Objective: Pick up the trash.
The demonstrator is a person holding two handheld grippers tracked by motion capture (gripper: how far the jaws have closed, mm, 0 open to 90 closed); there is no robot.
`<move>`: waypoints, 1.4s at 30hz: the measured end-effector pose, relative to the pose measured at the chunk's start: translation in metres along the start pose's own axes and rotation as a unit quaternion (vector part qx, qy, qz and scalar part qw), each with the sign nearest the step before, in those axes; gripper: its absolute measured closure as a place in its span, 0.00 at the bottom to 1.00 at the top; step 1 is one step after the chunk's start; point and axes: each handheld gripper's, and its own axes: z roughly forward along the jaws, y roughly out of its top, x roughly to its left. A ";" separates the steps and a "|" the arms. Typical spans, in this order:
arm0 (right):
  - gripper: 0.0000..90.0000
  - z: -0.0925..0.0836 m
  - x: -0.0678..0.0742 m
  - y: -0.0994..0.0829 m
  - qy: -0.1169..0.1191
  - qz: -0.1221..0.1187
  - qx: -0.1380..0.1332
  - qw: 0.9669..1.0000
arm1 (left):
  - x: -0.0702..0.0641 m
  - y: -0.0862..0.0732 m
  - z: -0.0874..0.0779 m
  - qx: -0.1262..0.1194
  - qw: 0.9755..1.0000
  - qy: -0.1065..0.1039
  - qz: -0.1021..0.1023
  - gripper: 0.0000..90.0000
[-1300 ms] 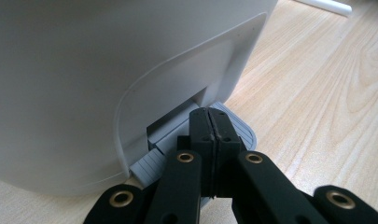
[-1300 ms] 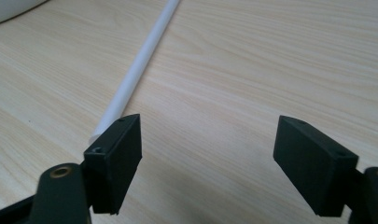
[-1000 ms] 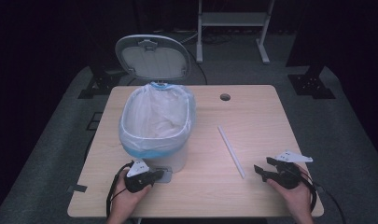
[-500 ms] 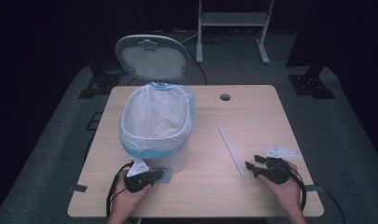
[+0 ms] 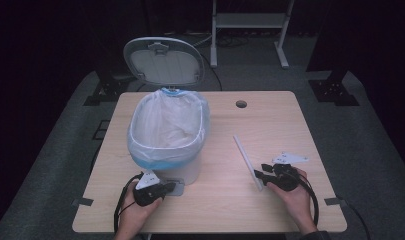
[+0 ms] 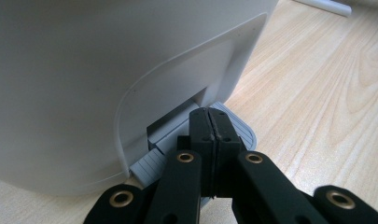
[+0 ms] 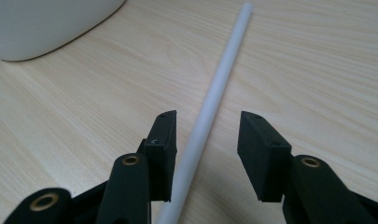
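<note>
A white pedal bin (image 5: 167, 135) lined with a clear bag stands on the left half of the wooden table (image 5: 270, 120), its lid (image 5: 162, 62) tipped up. My left gripper (image 5: 167, 188) (image 6: 210, 114) is shut, its tips resting on the bin's grey pedal (image 6: 235, 128) at the foot of the bin wall (image 6: 84, 70). A thin white rod (image 5: 245, 157) (image 7: 224, 70) lies flat right of the bin. My right gripper (image 5: 260, 175) (image 7: 207, 128) straddles its near end. Its jaws have just been closing, with the rod between them and a gap on each side.
A round cable hole (image 5: 241, 104) sits near the table's far edge. Behind the table a metal stand (image 5: 247, 20) and black floor bases (image 5: 332, 90) stand on the grey floor. The bin wall (image 7: 46, 23) lies left of the rod.
My right gripper has slid left to the rod's near end and its jaws have narrowed around it. The left gripper has stayed on the pedal.
</note>
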 end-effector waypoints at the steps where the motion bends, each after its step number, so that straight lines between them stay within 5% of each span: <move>1: 0.63 0.001 0.000 0.000 0.001 -0.001 0.000 1.000 | 0.000 0.000 0.000 0.000 1.000 0.000 0.000 1.00; 22: 0.81 0.026 -0.002 0.002 0.003 -0.005 0.036 0.999 | 0.000 0.000 0.000 0.001 1.000 -0.001 -0.001 1.00; 42: 0.88 0.024 -0.006 0.001 -0.008 0.002 0.040 0.999 | 0.001 0.000 0.000 0.001 1.000 -0.002 -0.002 1.00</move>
